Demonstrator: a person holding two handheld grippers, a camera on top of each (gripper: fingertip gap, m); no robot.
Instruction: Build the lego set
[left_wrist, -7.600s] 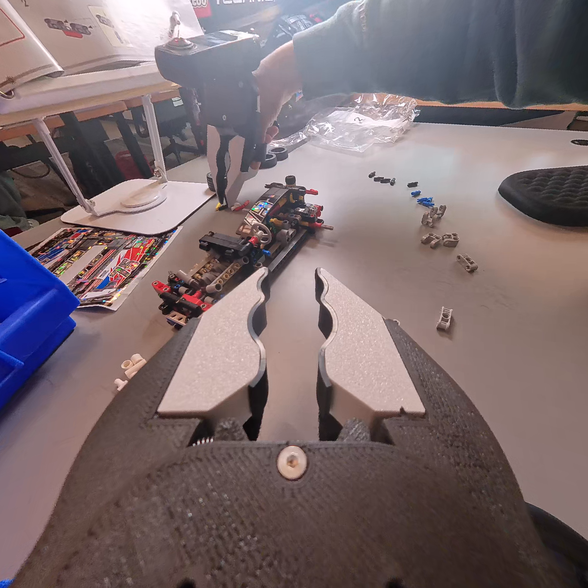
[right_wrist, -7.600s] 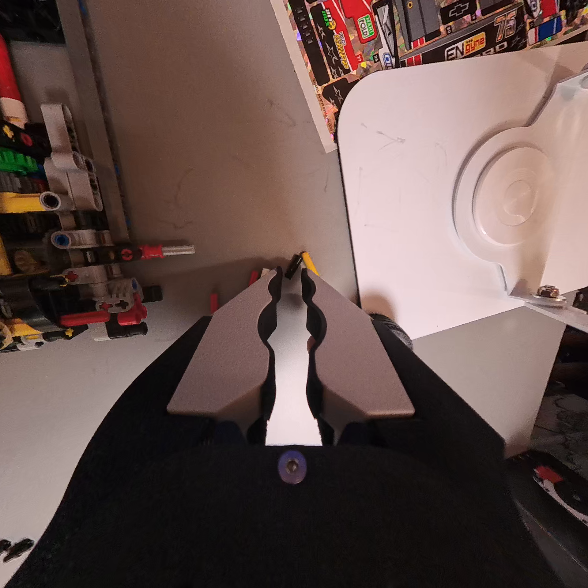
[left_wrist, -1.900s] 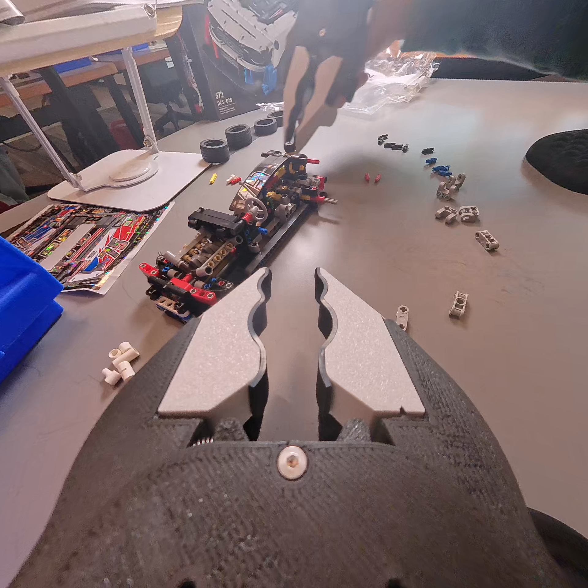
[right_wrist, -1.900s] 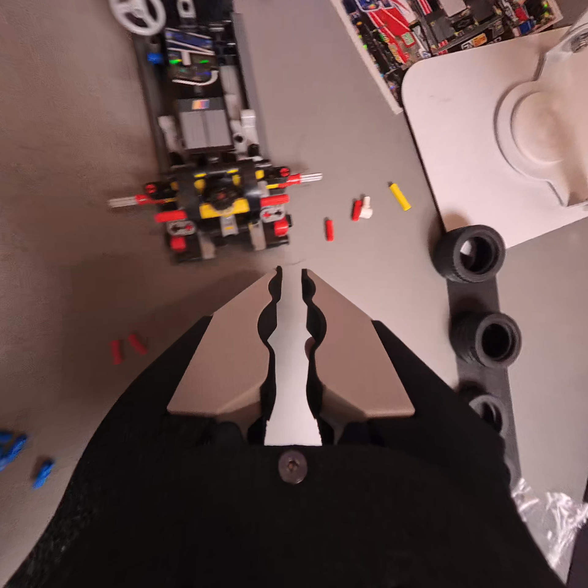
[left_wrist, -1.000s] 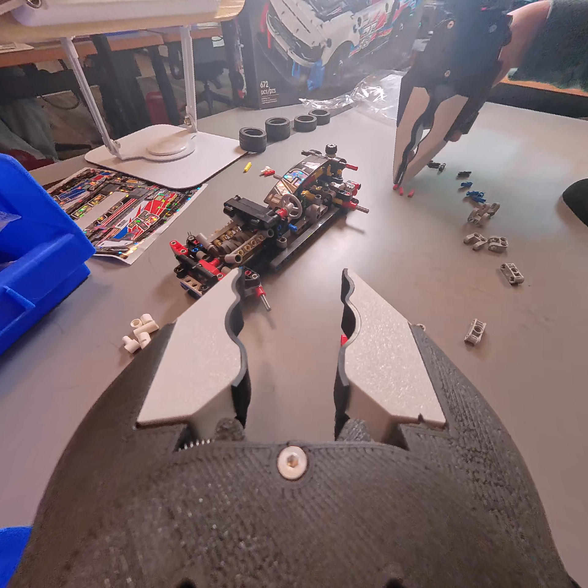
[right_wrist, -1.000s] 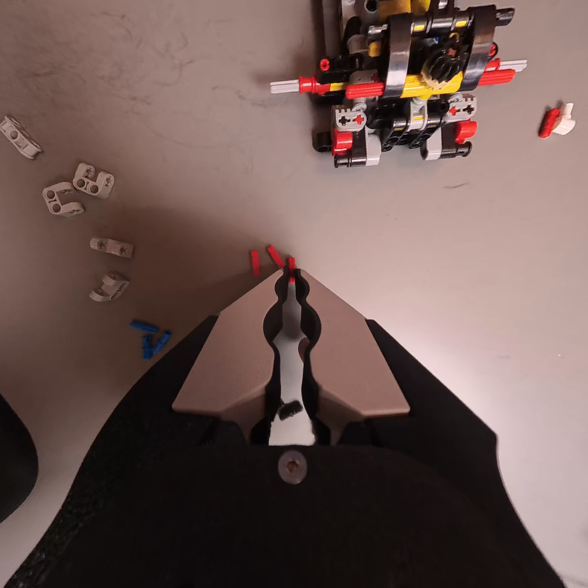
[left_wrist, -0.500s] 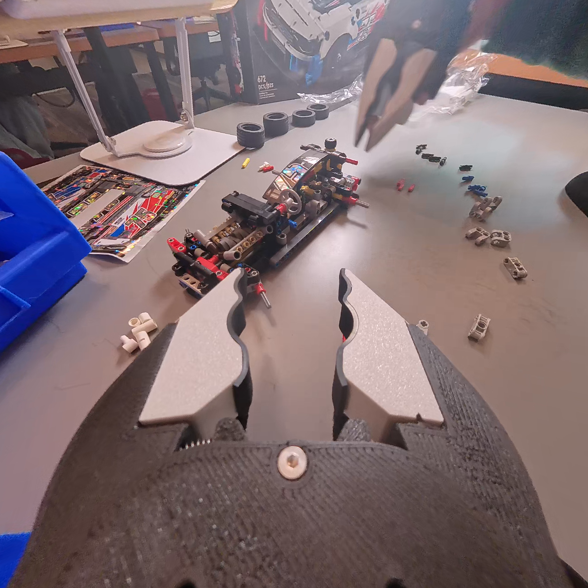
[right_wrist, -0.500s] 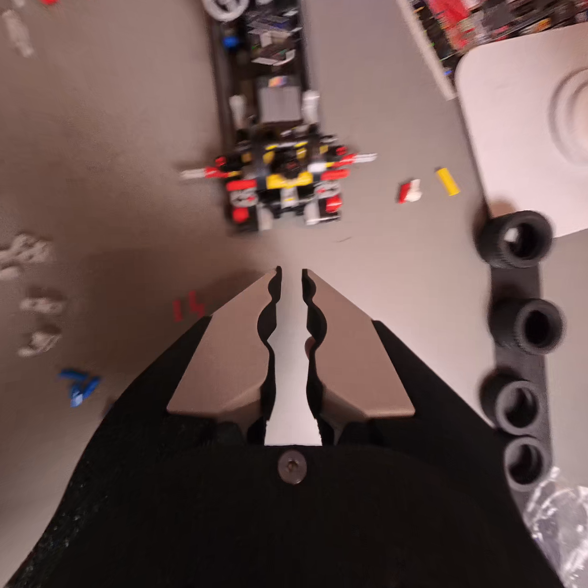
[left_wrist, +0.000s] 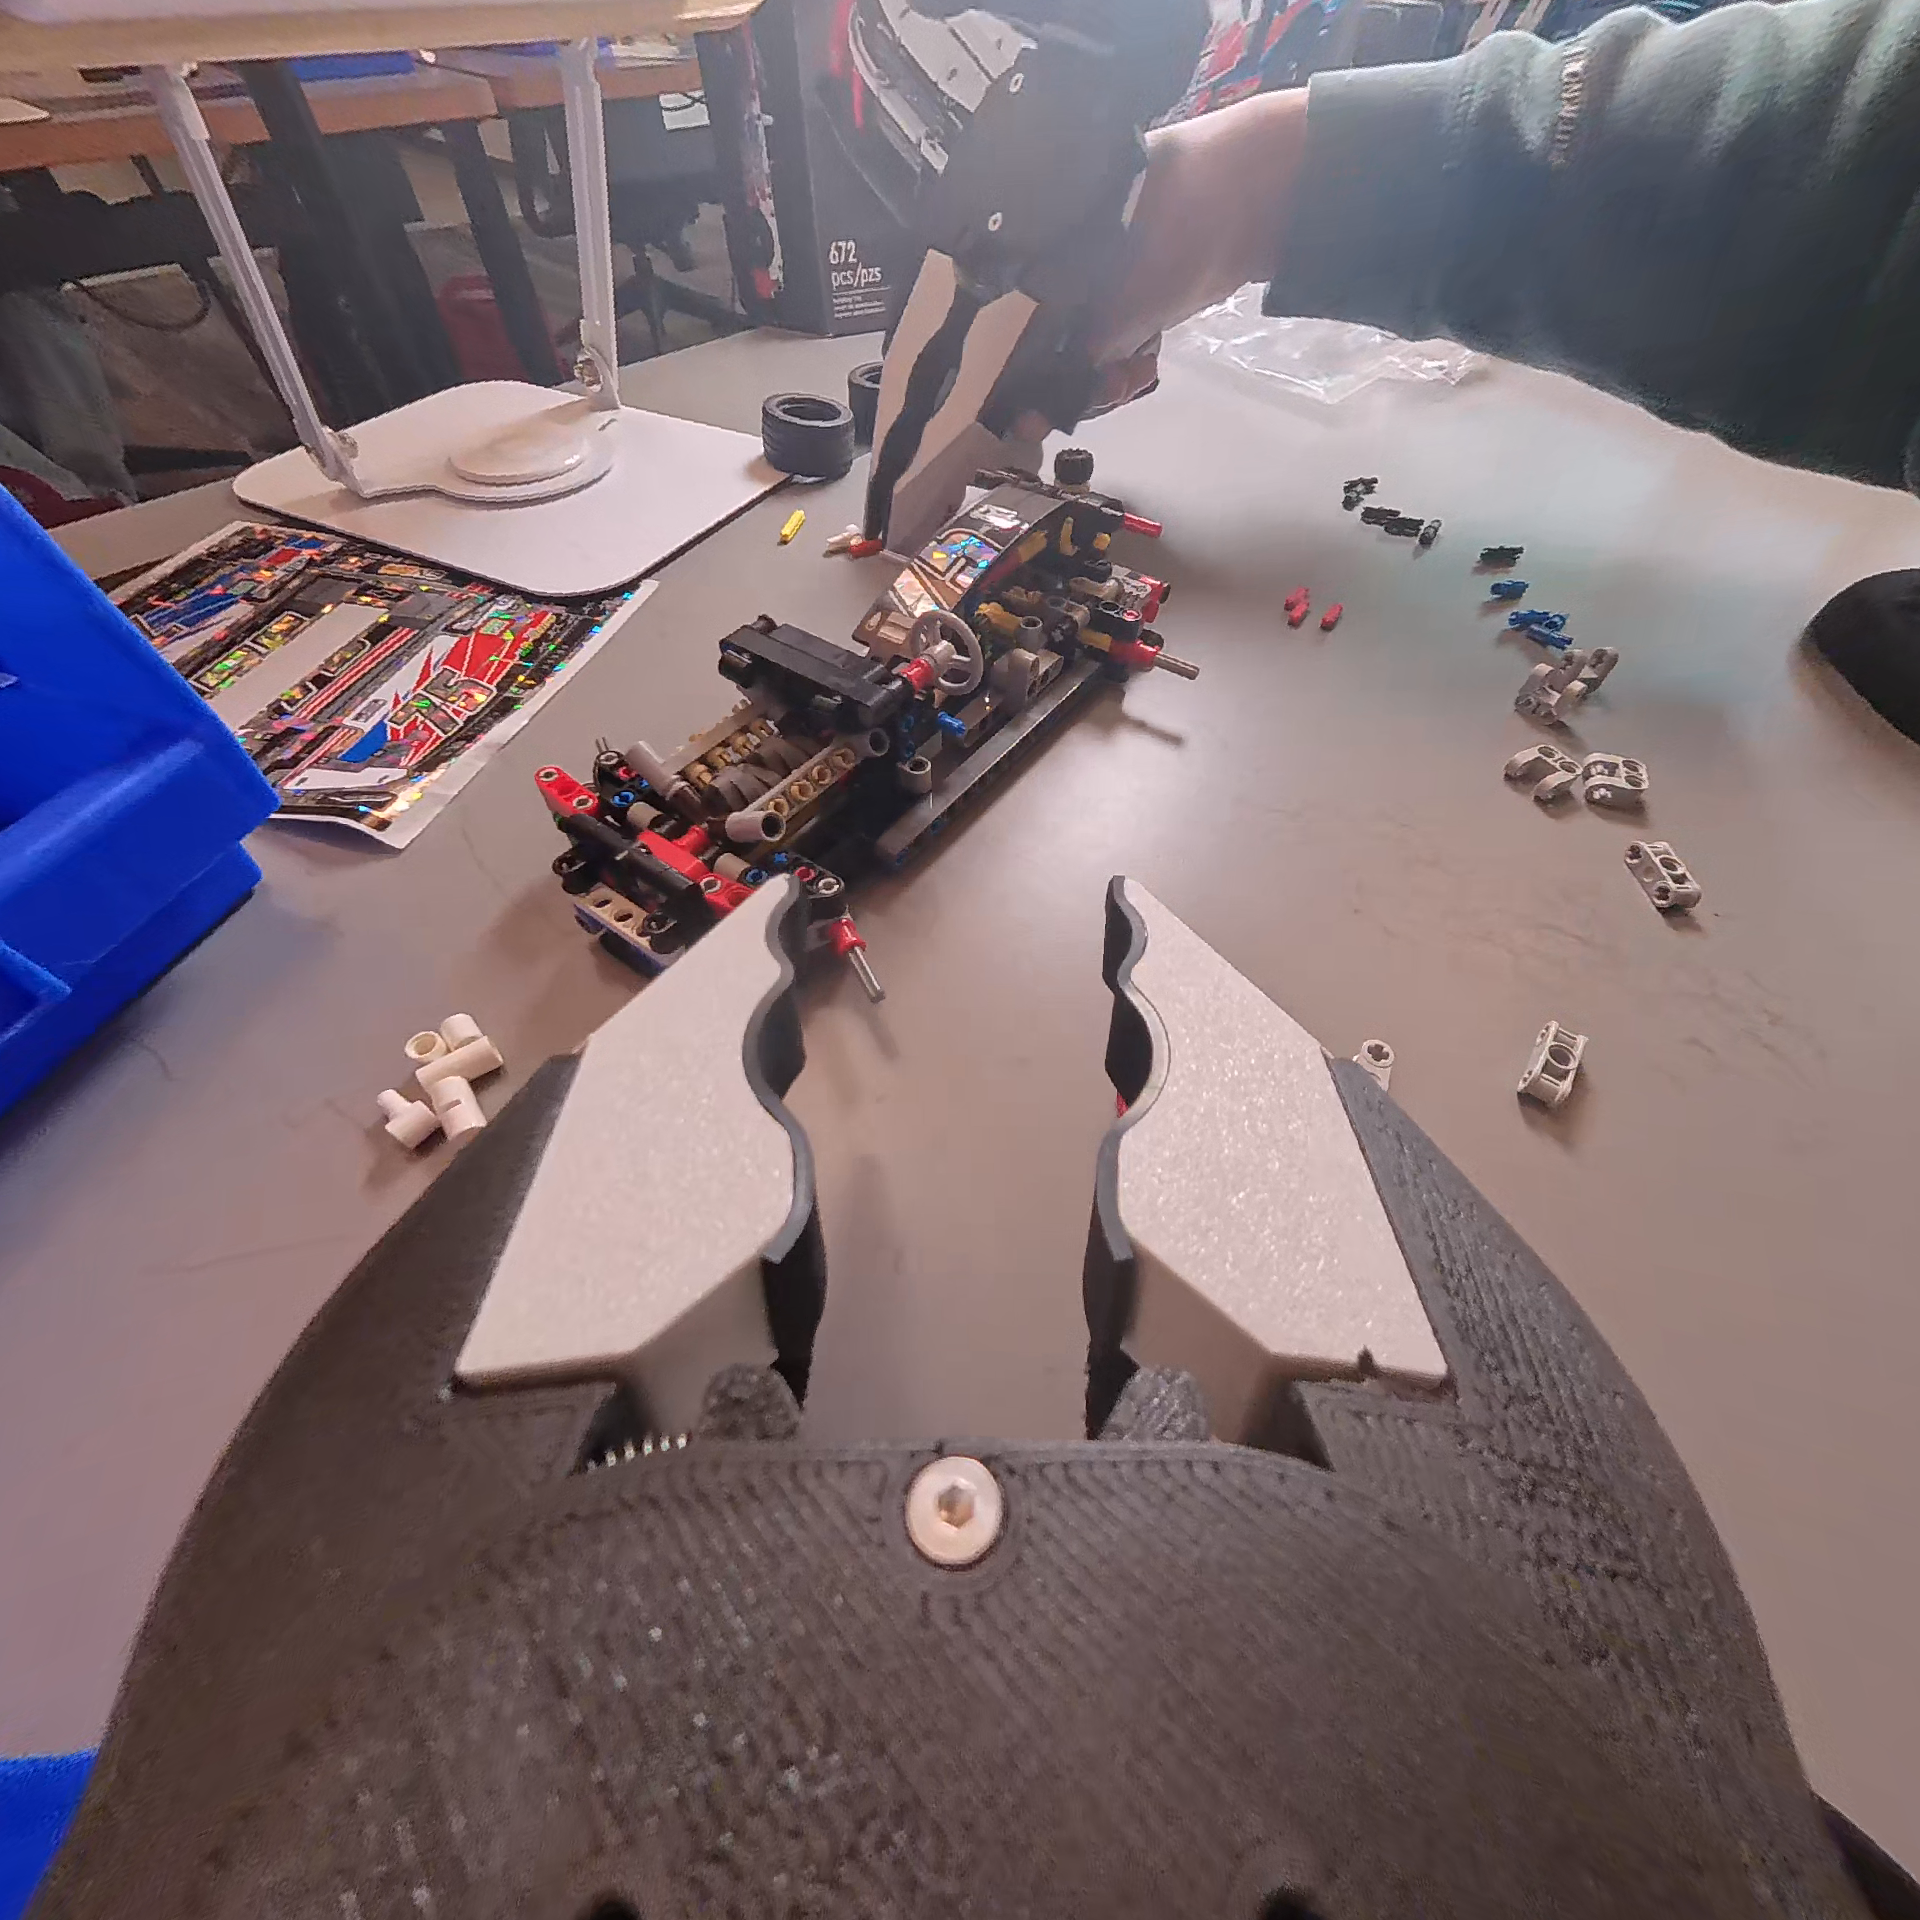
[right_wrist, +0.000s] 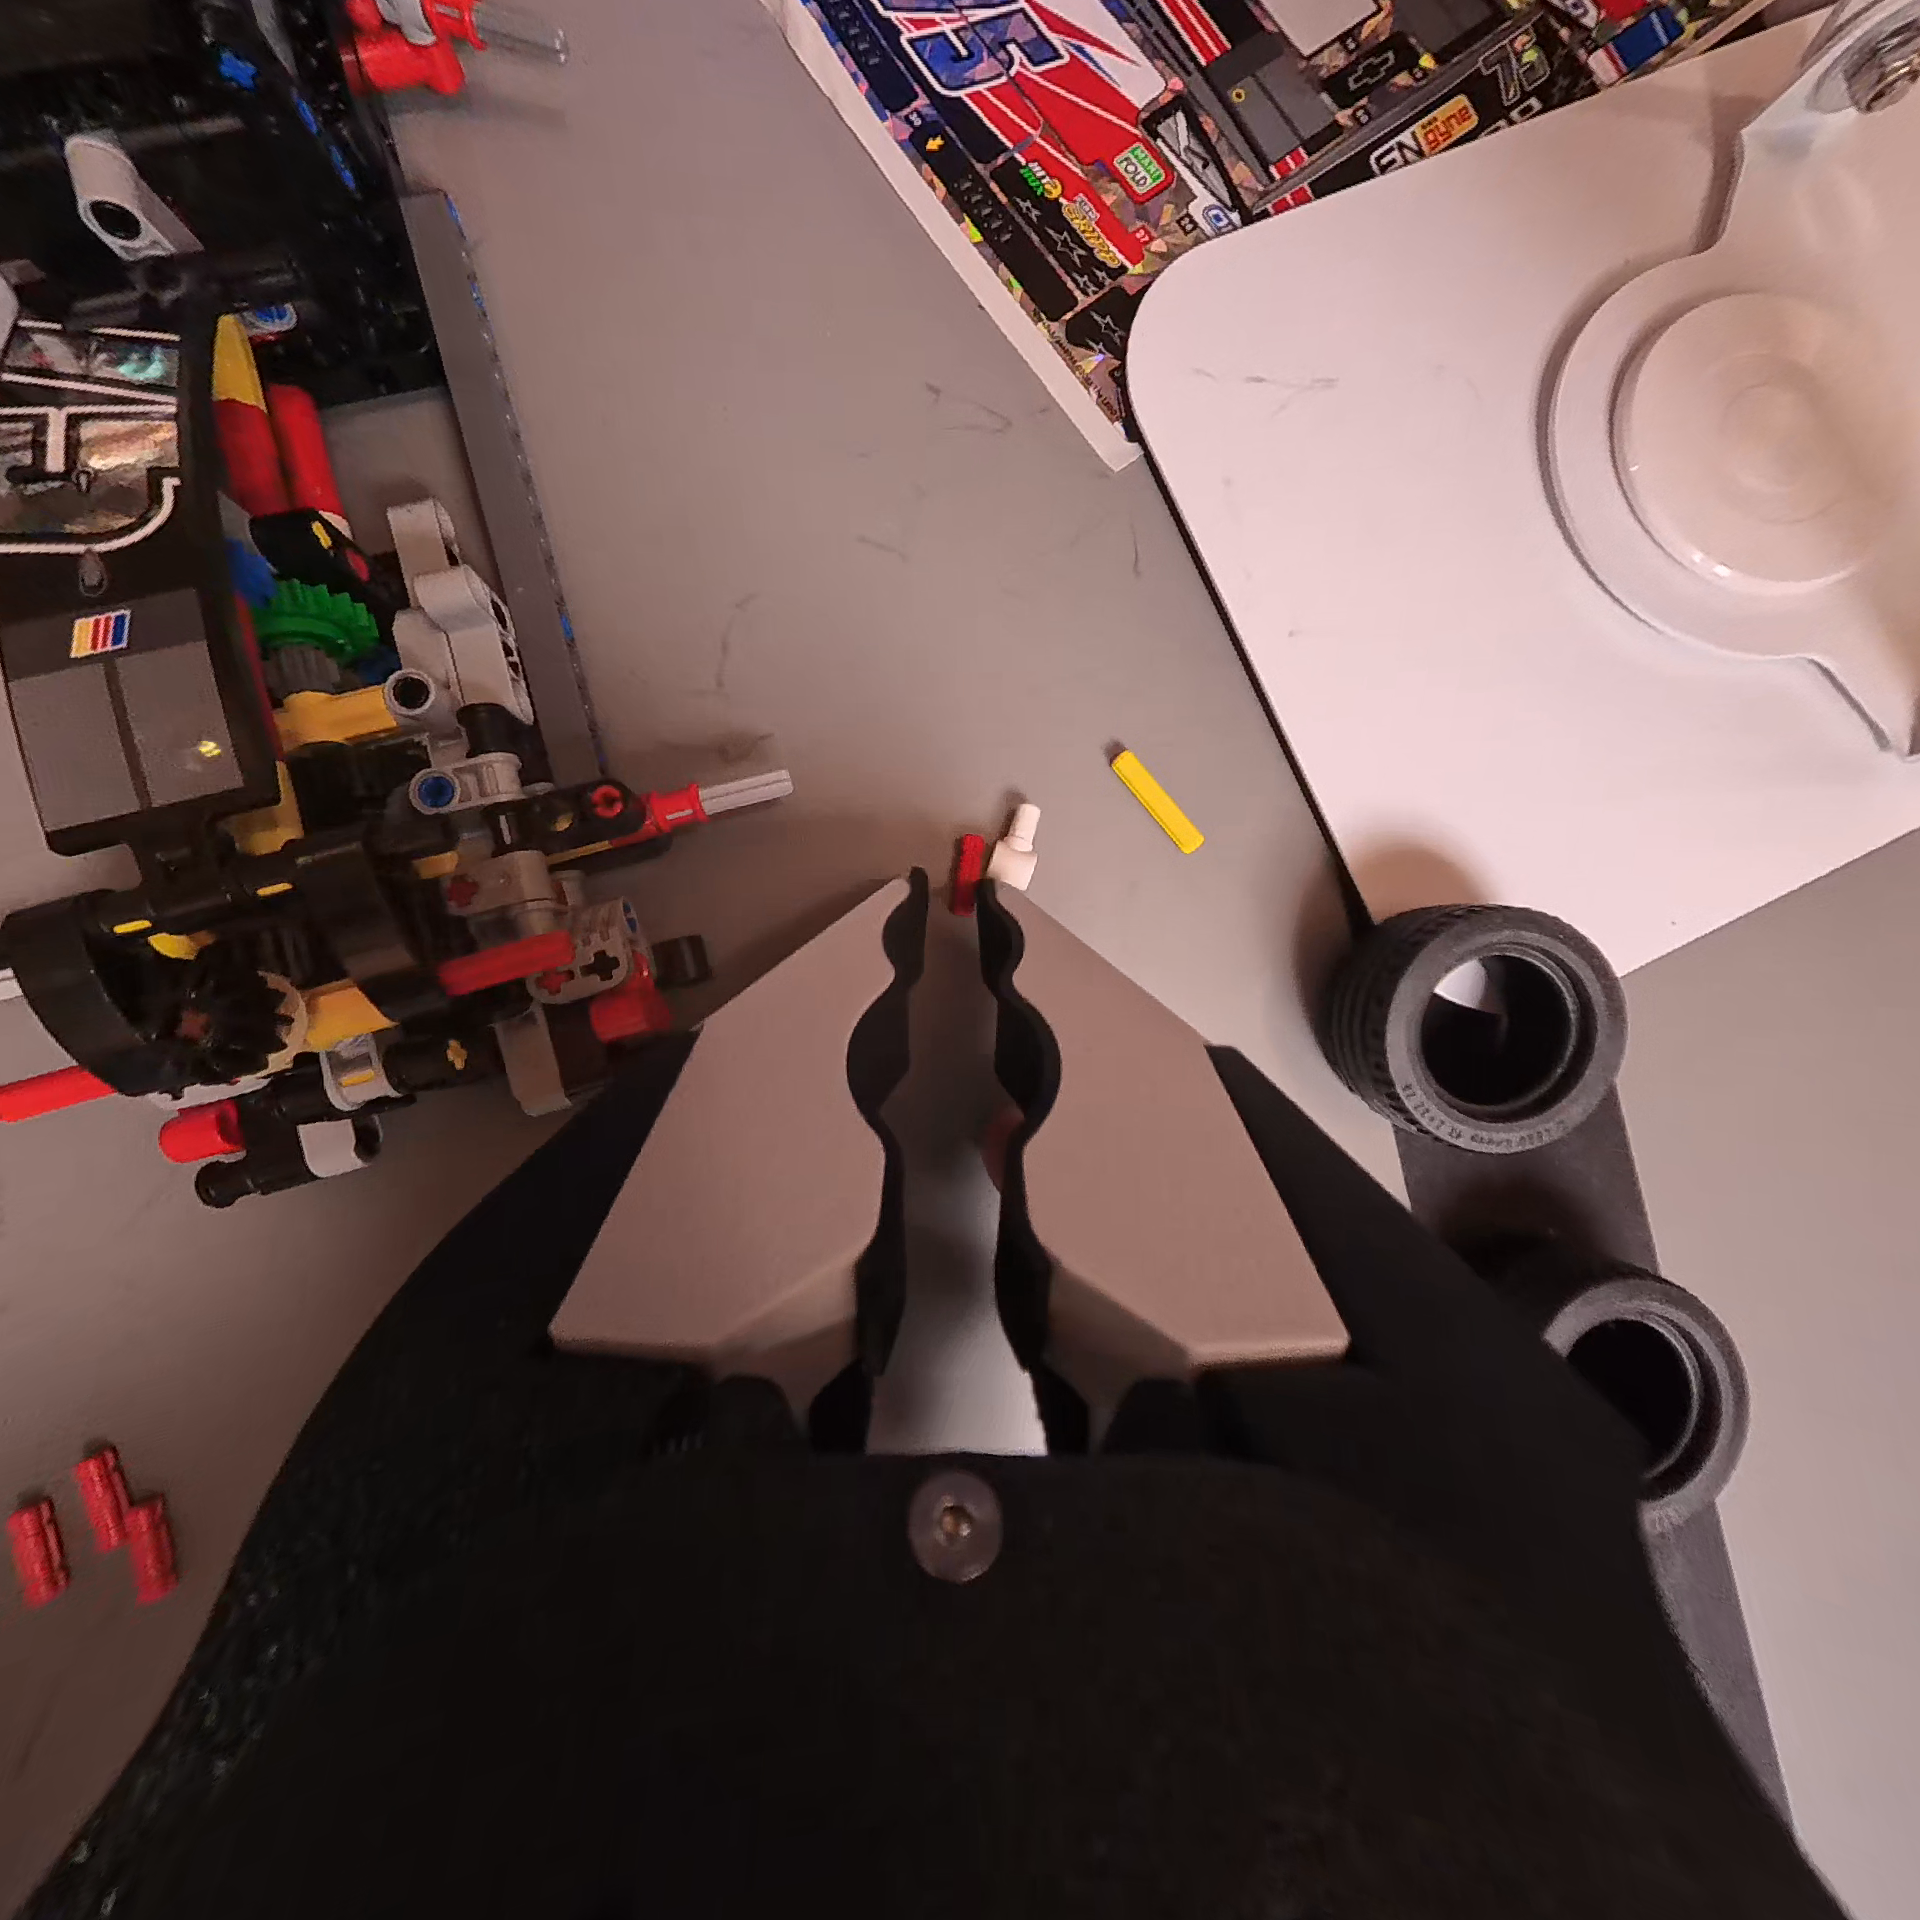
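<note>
The half-built lego car chassis (left_wrist: 862, 717) lies on the grey table, and part of it shows in the right wrist view (right_wrist: 312, 779). My left gripper (left_wrist: 951, 904) is open and empty, just in front of the chassis's near end. My right gripper (right_wrist: 948, 894) is open only by a narrow gap, with its tips down at the table. A small red pin (right_wrist: 968, 873) joined to a white piece (right_wrist: 1016, 847) lies at its right fingertip, not gripped. In the left wrist view the right gripper (left_wrist: 878, 525) stands beside the chassis's far end. A yellow axle (right_wrist: 1156, 802) lies beyond.
Black tyres (right_wrist: 1475, 1023) sit in a row to the right, next to a white stand base (right_wrist: 1507, 520) and a sticker sheet (left_wrist: 343, 665). A blue bin (left_wrist: 94, 810) stands at the left. Loose red pins (left_wrist: 1309, 608), blue pins (left_wrist: 1538, 623), grey connectors (left_wrist: 1579, 774) and white pieces (left_wrist: 442, 1081) are scattered around. The gap from one gripper's tips to the other's is roughly 25 centimeters. My right gripper is the nearer one to the yellow axle (right_wrist: 1156, 802): about 4 centimeters, against 30 centimeters. My left wrist view (left_wrist: 794, 522) looks at it from another angle.
My right gripper has come down from above the chassis to the red and white pieces beside it. One second ago it was shut by the loose red pins. My left gripper has stayed open.
</note>
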